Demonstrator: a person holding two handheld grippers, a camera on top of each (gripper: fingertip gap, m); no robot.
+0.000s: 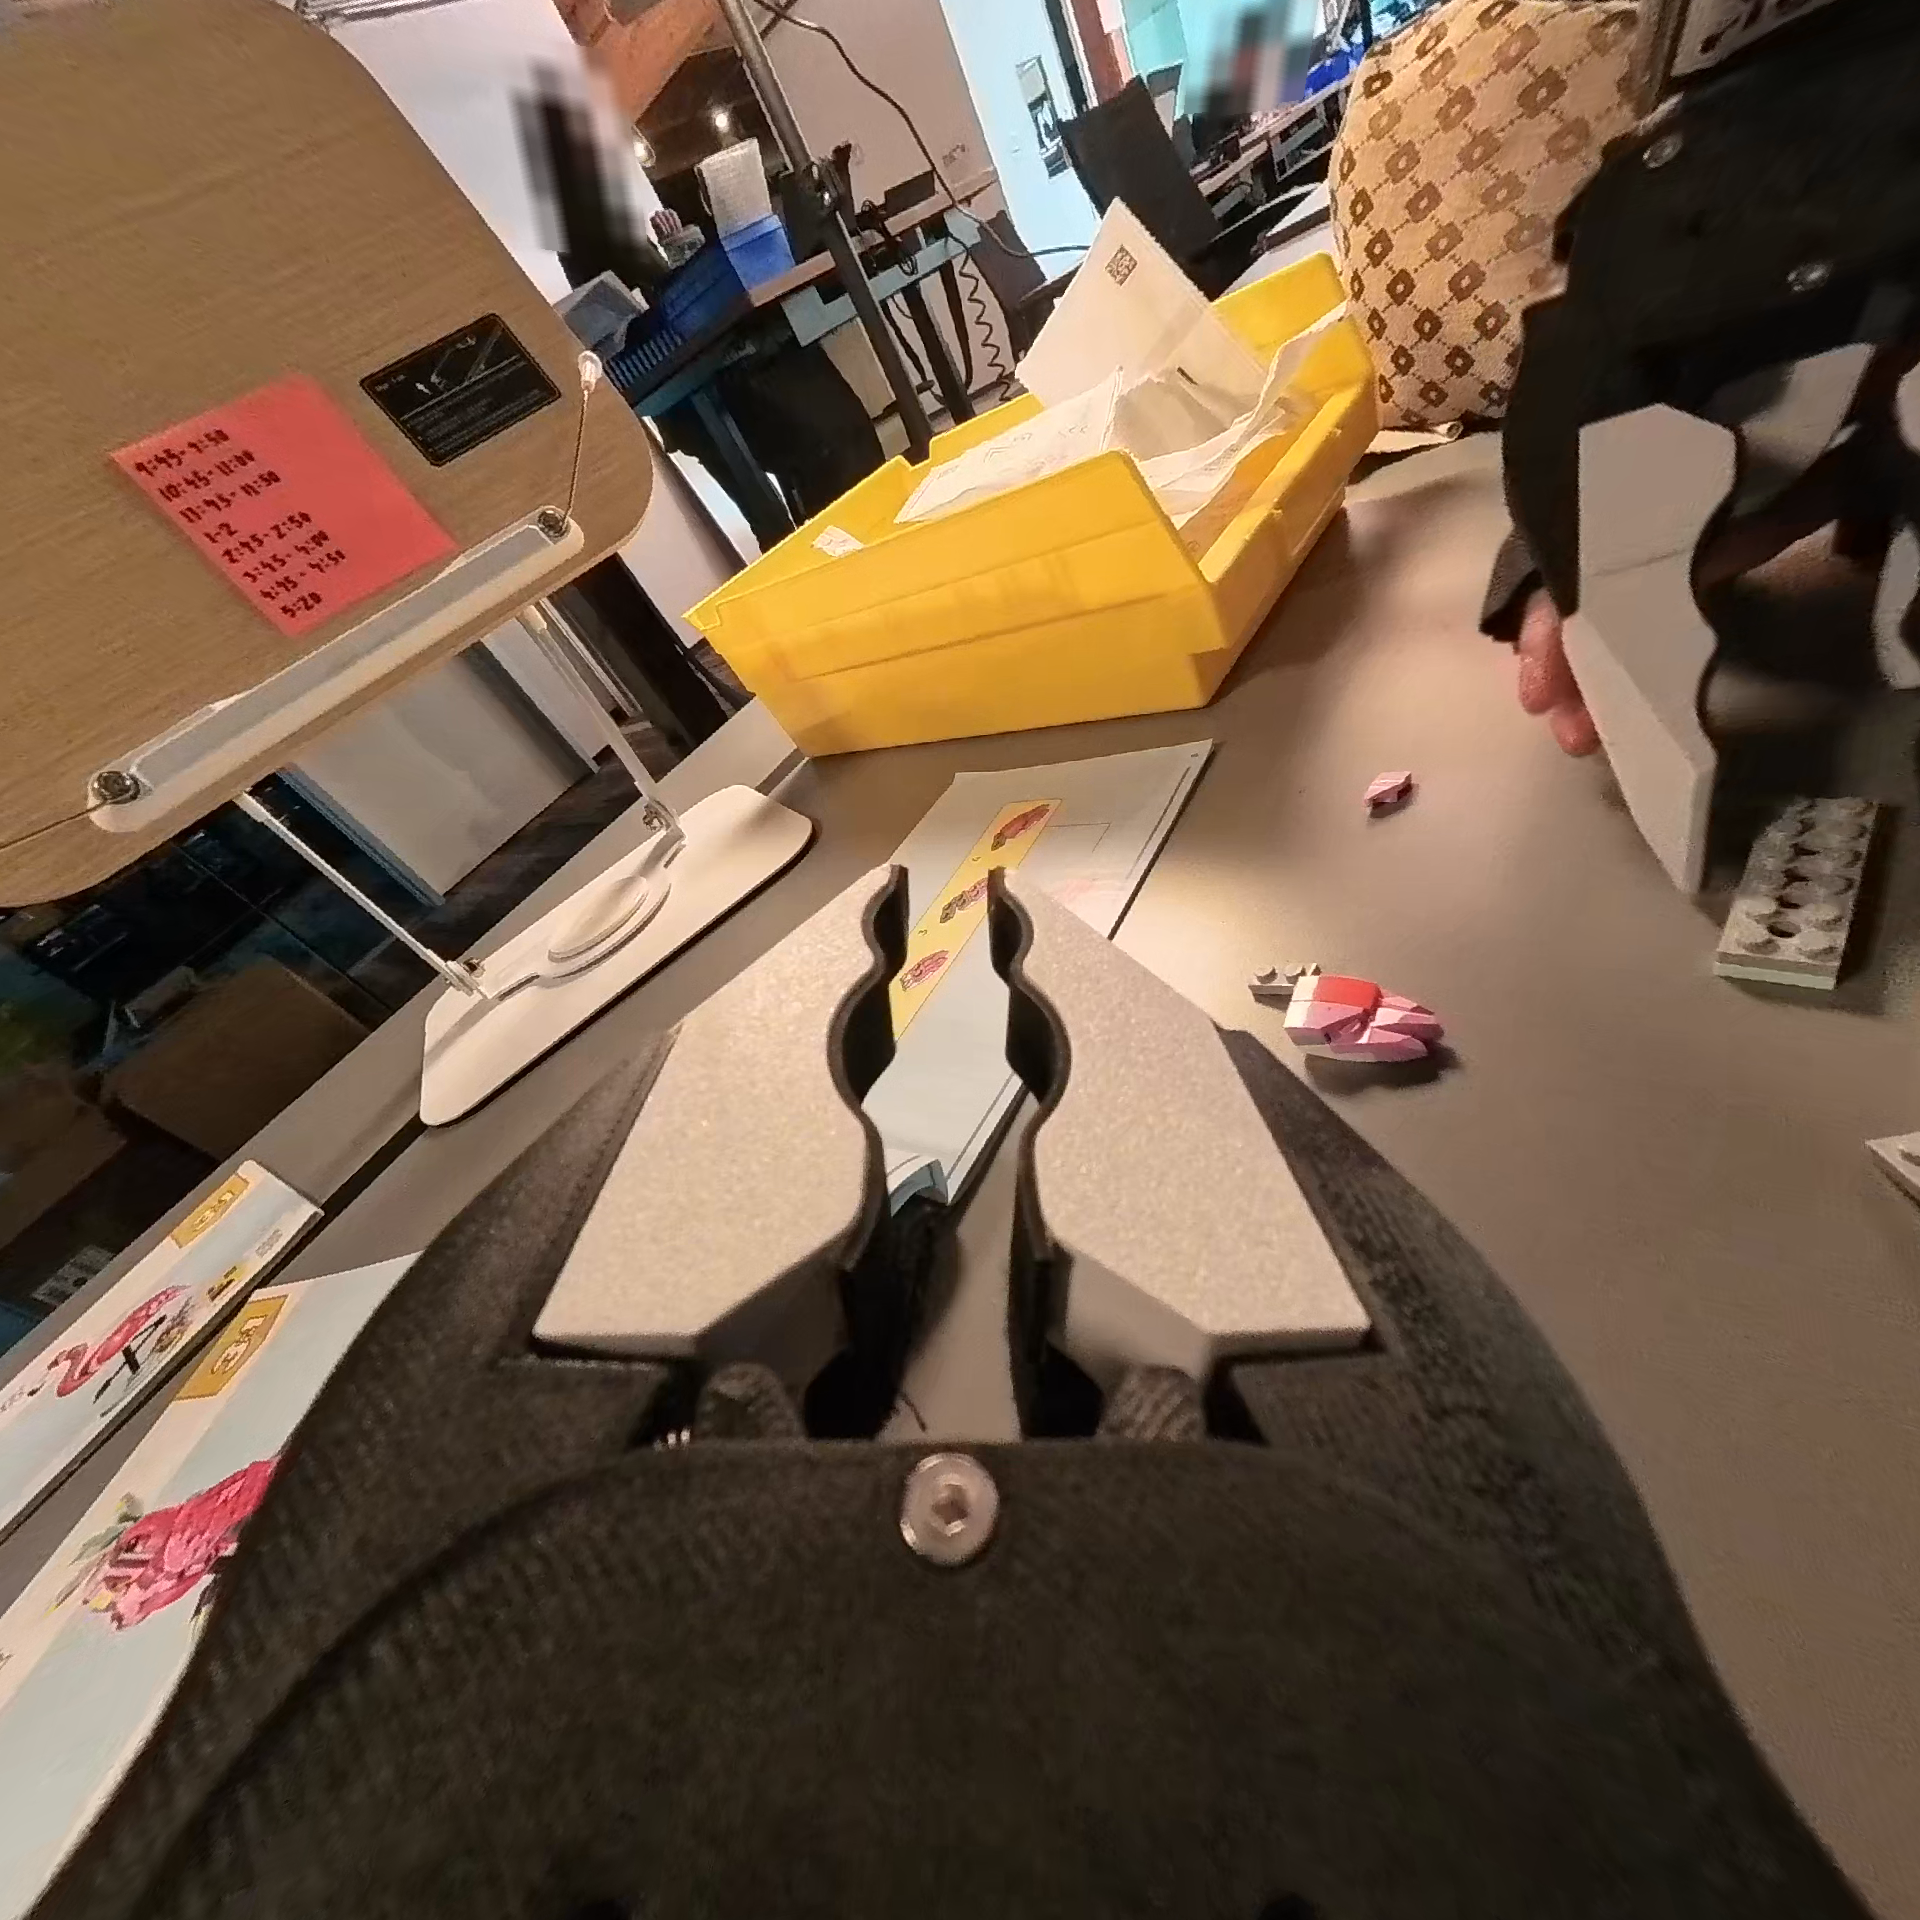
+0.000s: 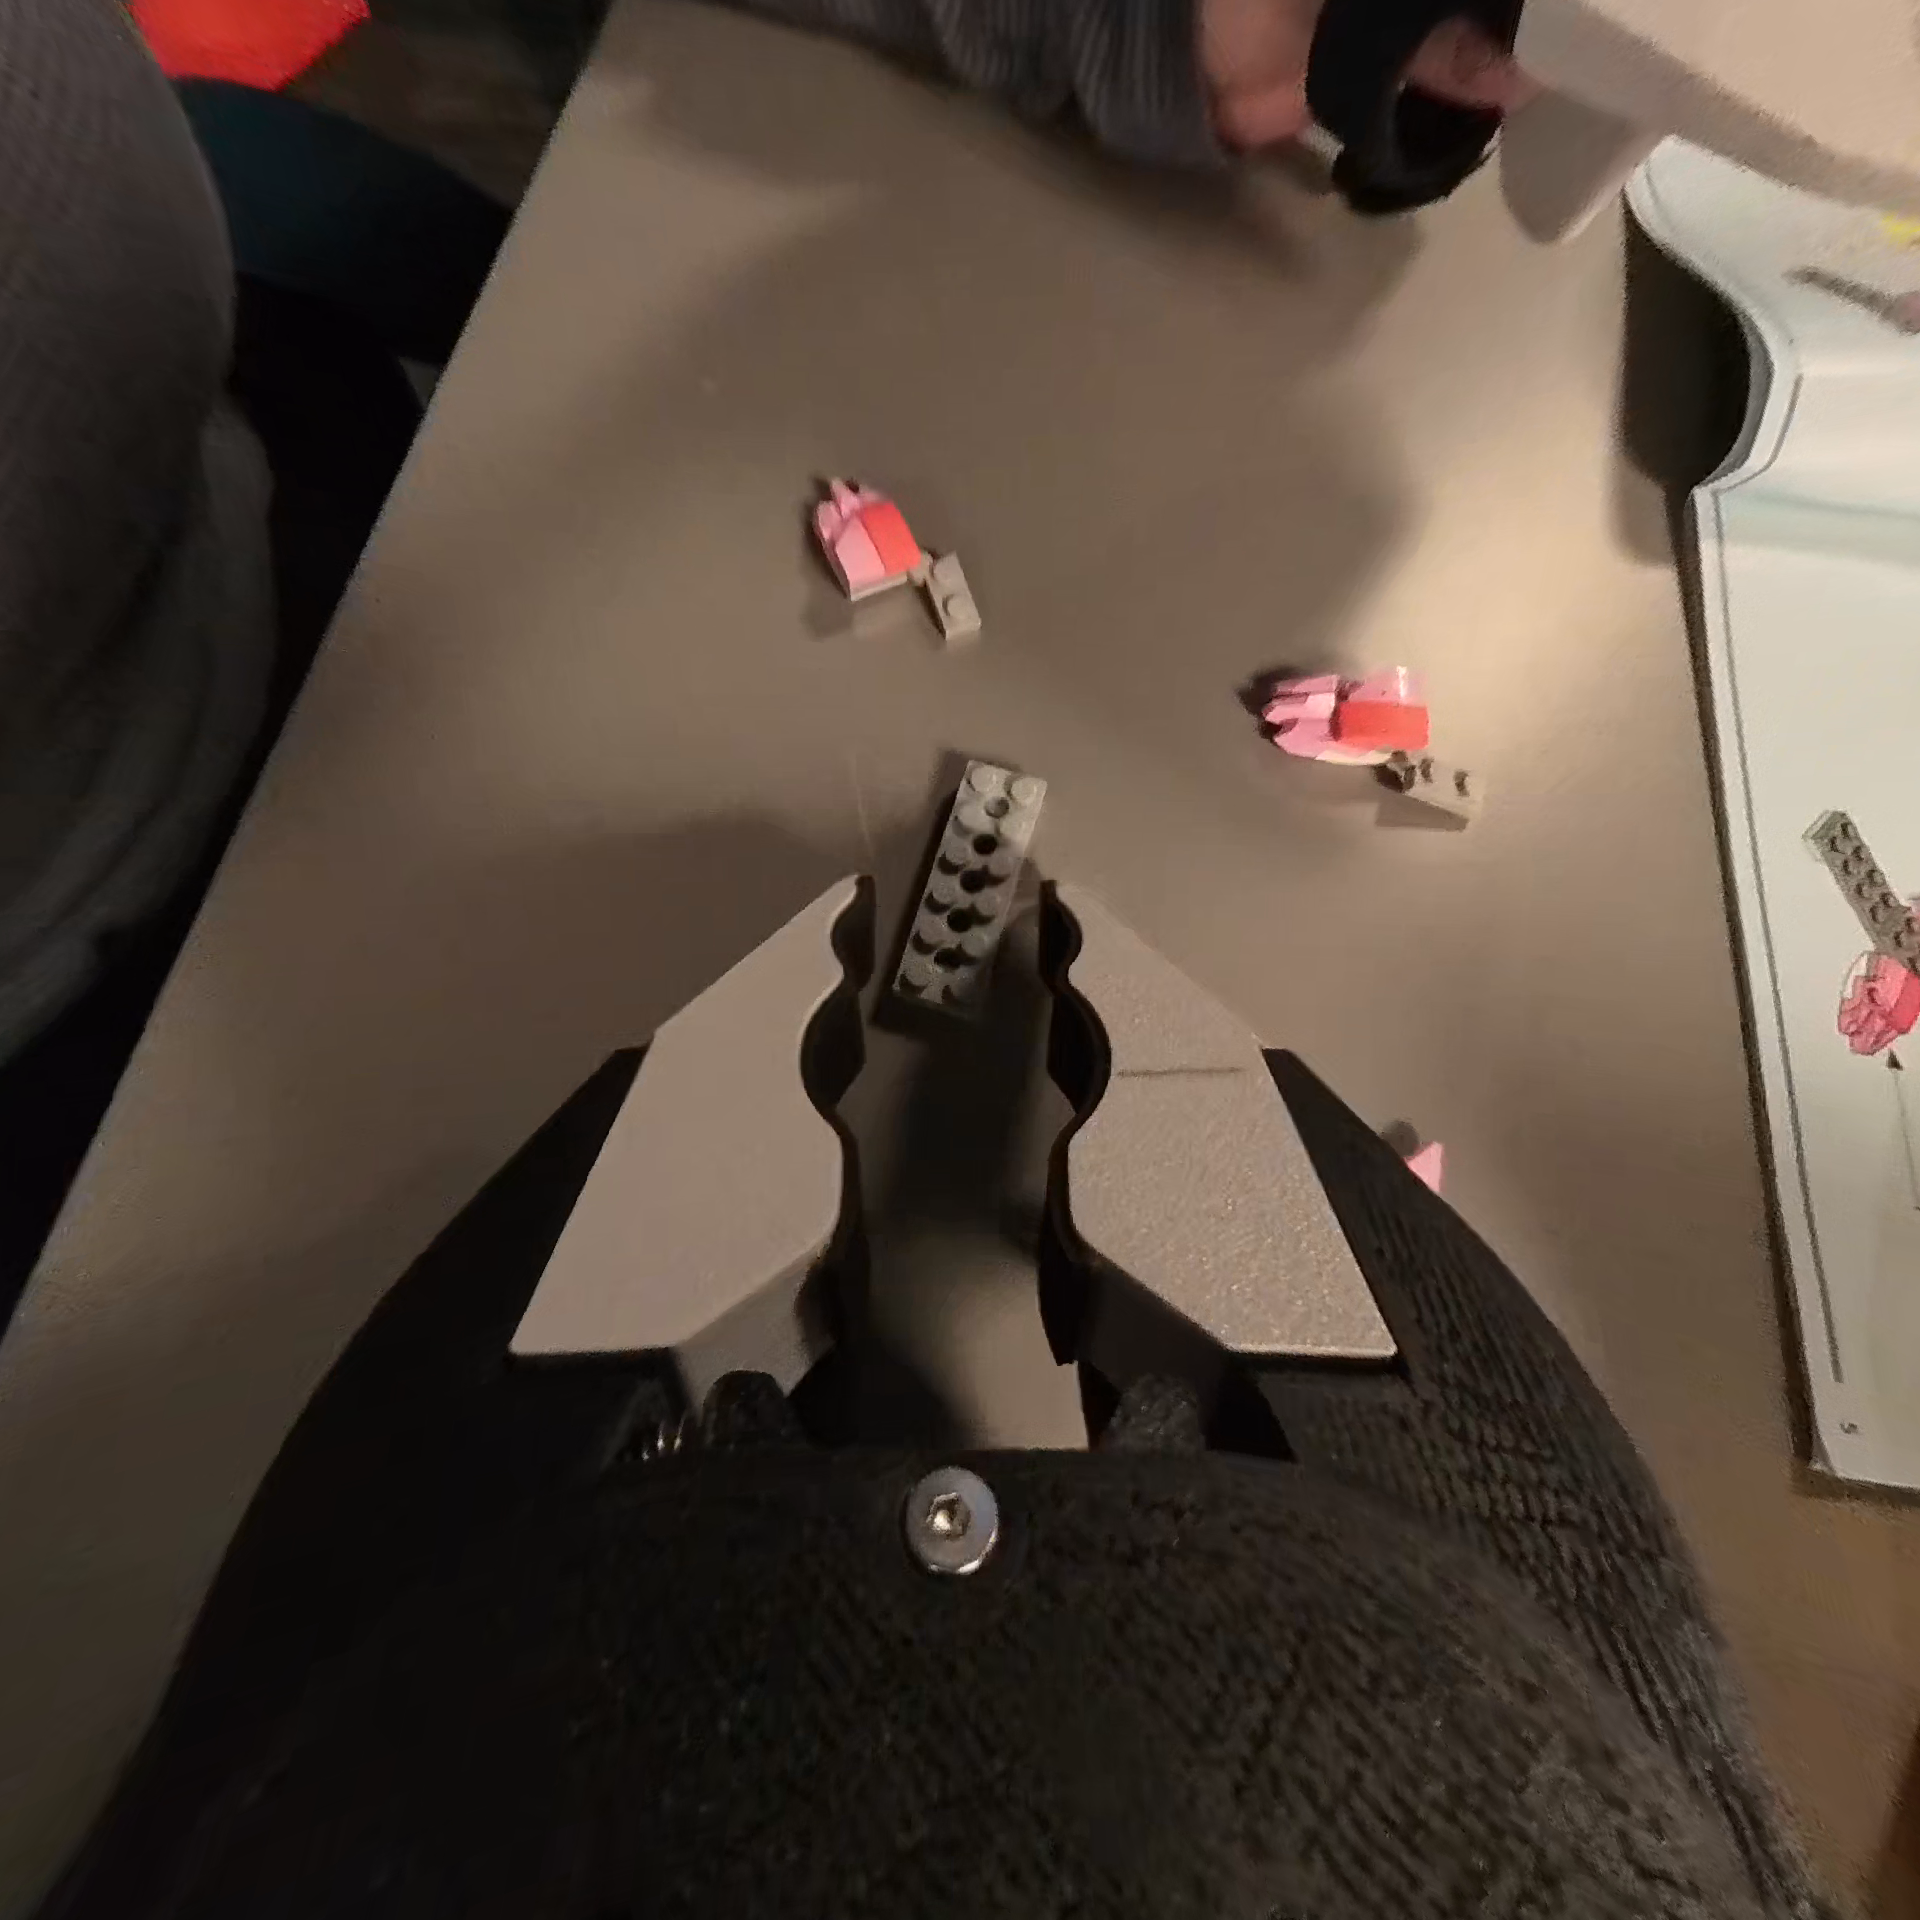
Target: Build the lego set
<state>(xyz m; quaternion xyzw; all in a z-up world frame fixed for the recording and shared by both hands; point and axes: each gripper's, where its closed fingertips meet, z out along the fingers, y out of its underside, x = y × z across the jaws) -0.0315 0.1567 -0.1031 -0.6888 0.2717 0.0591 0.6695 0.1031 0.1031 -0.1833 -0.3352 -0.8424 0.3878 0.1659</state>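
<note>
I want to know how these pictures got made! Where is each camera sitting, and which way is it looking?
Left wrist view: rides the left tongs, low over the table, looking toward a yellow bin; the right tongs show far right.
Right wrist view: rides the right tongs, looking down at a grey studded plate; a hand shows.
Shared: that plate and pink bricks.

A studded plate (image 2: pixel 961 899) lies on the table (image 2: pixel 623 416) between the right claw's (image 2: pixel 951 894) fingers — two small brick clusters (image 2: pixel 878 551) beyond it.
</note>
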